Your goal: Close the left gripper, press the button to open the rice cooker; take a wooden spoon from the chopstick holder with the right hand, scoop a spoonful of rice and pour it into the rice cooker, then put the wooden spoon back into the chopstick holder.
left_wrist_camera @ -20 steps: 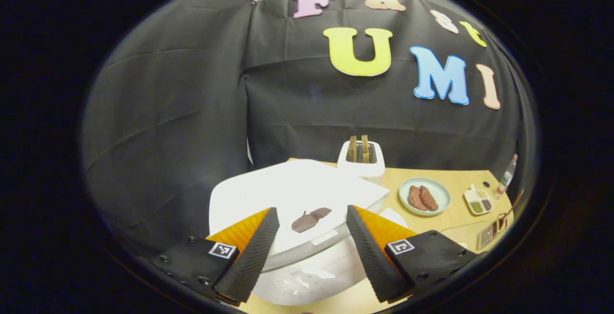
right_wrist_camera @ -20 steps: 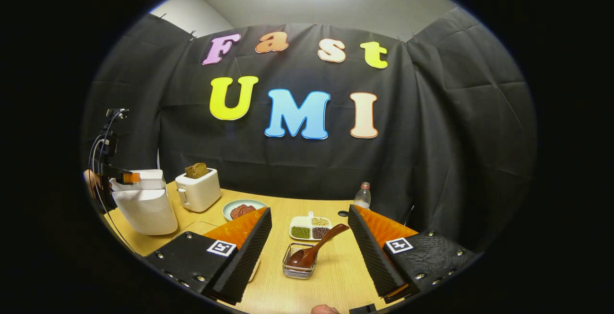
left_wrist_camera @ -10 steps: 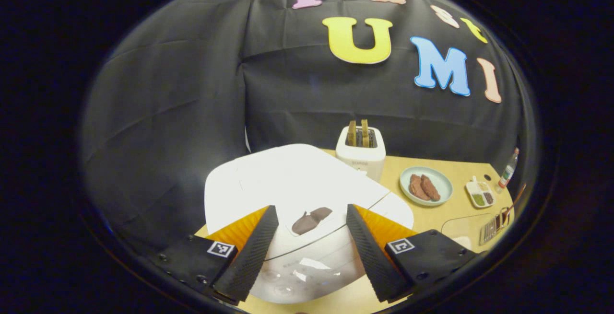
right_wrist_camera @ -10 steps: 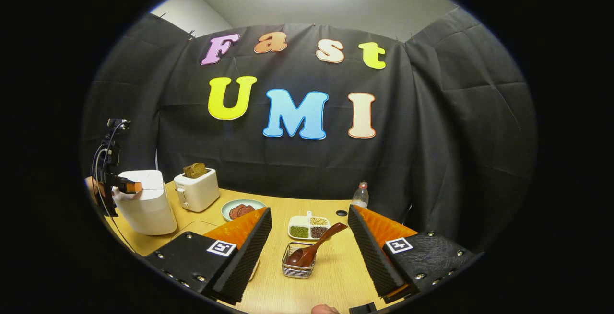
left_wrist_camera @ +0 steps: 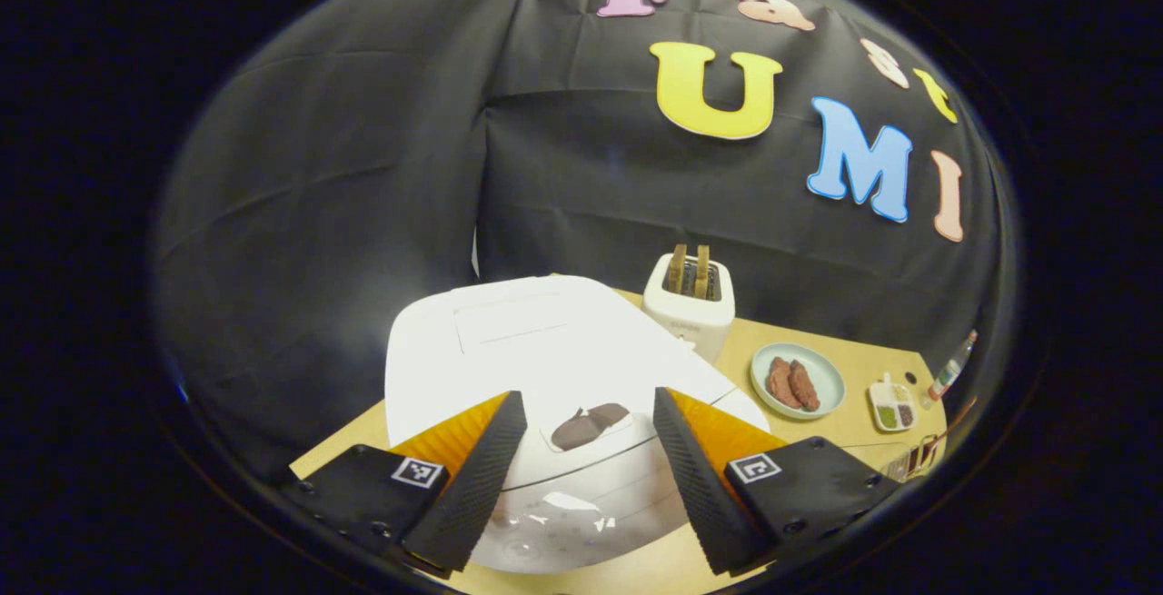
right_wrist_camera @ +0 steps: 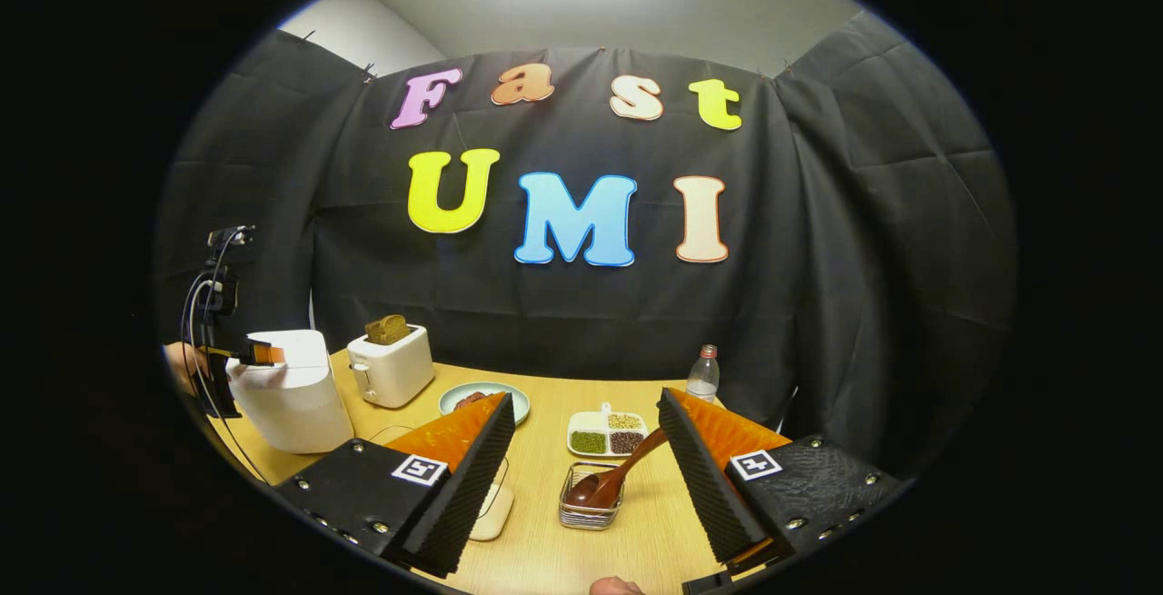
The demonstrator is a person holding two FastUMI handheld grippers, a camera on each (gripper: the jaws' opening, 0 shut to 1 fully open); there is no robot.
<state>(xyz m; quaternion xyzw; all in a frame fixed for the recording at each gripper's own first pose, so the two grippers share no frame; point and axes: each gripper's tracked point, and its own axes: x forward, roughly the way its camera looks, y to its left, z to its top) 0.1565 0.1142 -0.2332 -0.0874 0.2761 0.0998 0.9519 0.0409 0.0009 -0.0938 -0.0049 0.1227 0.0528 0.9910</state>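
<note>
Hovering lower over the closed rice cooker (left_wrist_camera: 545,350) at lower centre than a second ago, left gripper (left_wrist_camera: 586,477) open astride the dark button (left_wrist_camera: 589,424), unpressed; right gripper (right_wrist_camera: 586,490) open short of the wooden spoon (right_wrist_camera: 618,472) in the chopstick holder (right_wrist_camera: 591,509).

Mock kitchen booth, toaster (right_wrist_camera: 392,364) (bread inside), rice cooker (right_wrist_camera: 289,391), table (right_wrist_camera: 536,550)

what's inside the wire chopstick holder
A wooden spoon stands bowl-down in the chopstick holder, handle leaning out toward the right. Whatever lies under the bowl is covered.
</note>
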